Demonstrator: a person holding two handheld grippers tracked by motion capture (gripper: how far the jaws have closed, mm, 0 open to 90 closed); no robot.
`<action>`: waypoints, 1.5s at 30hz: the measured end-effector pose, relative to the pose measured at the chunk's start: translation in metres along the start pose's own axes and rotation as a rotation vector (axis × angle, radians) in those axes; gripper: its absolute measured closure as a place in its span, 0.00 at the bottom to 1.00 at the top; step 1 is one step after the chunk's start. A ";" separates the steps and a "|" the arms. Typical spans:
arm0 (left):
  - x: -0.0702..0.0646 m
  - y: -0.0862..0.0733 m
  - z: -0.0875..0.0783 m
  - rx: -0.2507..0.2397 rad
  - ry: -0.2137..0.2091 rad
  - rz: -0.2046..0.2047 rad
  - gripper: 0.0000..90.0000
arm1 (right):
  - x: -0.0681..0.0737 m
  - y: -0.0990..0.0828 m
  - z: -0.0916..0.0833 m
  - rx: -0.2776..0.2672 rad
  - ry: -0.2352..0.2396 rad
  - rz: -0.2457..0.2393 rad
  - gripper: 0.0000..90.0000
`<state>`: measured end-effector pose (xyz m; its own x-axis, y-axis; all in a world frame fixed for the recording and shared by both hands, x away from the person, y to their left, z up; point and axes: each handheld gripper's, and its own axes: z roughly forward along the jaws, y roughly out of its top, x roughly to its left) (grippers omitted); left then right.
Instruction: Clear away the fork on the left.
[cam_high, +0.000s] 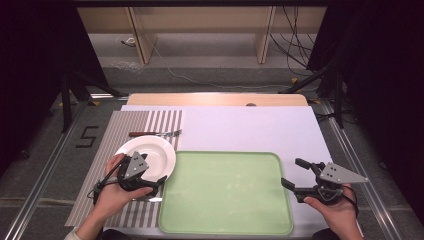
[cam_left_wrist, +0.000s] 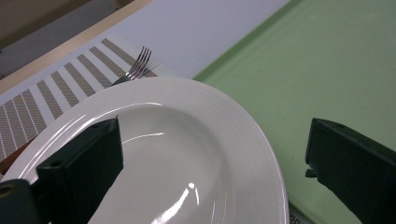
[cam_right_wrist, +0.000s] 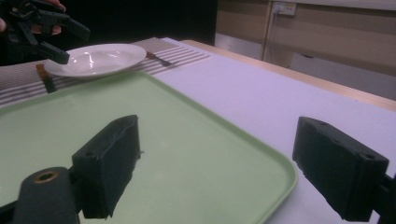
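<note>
We take the white plate (cam_high: 150, 152) to be the thing in hand: the left gripper (cam_high: 150, 184) sits right at its near edge, jaws spread apart with nothing clamped between them, one jaw over the plate's bowl and the other out over the green tray (cam_left_wrist: 336, 70), as the left gripper view shows. We judge the plate to be glazed ceramic, so stiff, fairly heavy for a 2-jaw pinch, slippery at the glaze and liable to chip or crack if it drops or knocks the tray's raised lip. The sensible hold, in our view, is across the broad flat rim (cam_left_wrist: 252, 140) on the side nearest the gripper, one jaw above and one below, squeezed firmly and kept level, since a 1-sided pinch would let the far side sag. The plate is round and plain white, with a shallow well, a wide rim and bright highlights on the glaze. It lies on the striped placemat (cam_high: 100, 145) at the left of the bench (cam_high: 250, 125), just beside the tray's left edge; whether it overlaps that edge we cannot tell. A fork (cam_high: 155, 133) lies just behind it on the mat. The right gripper (cam_high: 295, 177) hovers wide open over the tray's right edge, holding nothing.
</note>
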<state>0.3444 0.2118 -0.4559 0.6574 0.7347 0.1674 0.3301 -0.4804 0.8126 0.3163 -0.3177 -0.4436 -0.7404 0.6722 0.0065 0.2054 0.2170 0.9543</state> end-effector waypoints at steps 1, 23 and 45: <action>0.000 0.000 0.000 0.001 0.000 -0.001 0.04 | 0.000 0.000 0.000 -0.001 0.000 0.000 0.18; 0.001 0.012 0.005 0.013 0.004 -0.004 0.14 | 0.001 0.000 0.000 0.000 -0.001 -0.002 0.18; 0.047 0.083 0.086 0.161 0.028 0.006 0.79 | 0.000 0.000 0.000 0.002 -0.003 0.001 0.18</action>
<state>0.4609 0.1654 -0.4289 0.6412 0.7437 0.1889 0.4324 -0.5536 0.7117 0.3161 -0.3178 -0.4435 -0.7383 0.6744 0.0061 0.2072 0.2183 0.9536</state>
